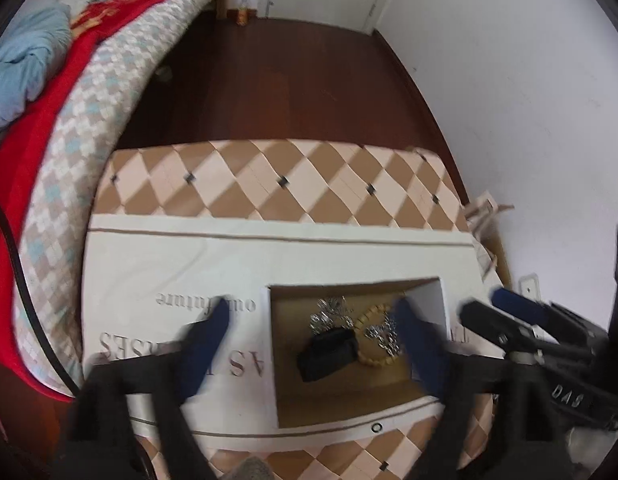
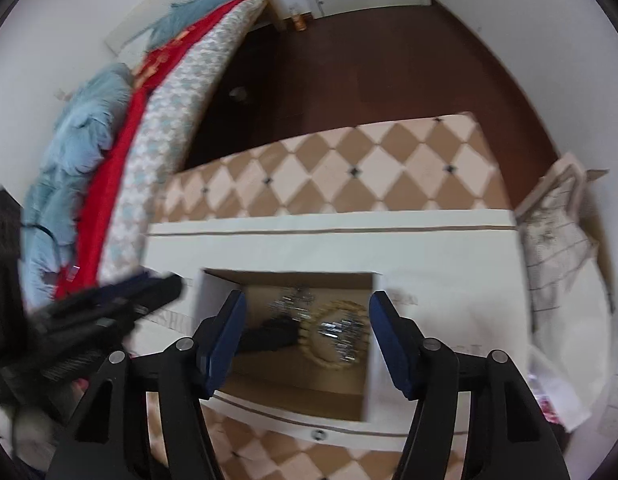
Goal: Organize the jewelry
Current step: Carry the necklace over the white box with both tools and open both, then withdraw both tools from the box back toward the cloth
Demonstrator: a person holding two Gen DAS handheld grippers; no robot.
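Observation:
An open cardboard box (image 1: 435, 300) stands on a white cloth; it also shows in the right wrist view (image 2: 369, 344). Inside lie a beige bead bracelet (image 1: 375, 356) (image 2: 315, 354), silver chain jewelry (image 1: 329, 312) (image 2: 341, 334) and a small black object (image 1: 329, 354) (image 2: 269, 336). My left gripper (image 1: 313, 320) is open and empty above the box, one finger over the cloth's printed letters. My right gripper (image 2: 307, 320) is open and empty, hovering over the box. Each gripper shows at the edge of the other's view.
The box rests on a white cloth (image 1: 169, 264) over a checkered tan and cream pad (image 1: 269, 184). A bed with red, blue and checkered covers (image 1: 49, 120) lies at left. Dark wood floor (image 1: 289, 80) lies beyond. A white wall (image 1: 529, 120) and clutter (image 2: 557, 232) are at right.

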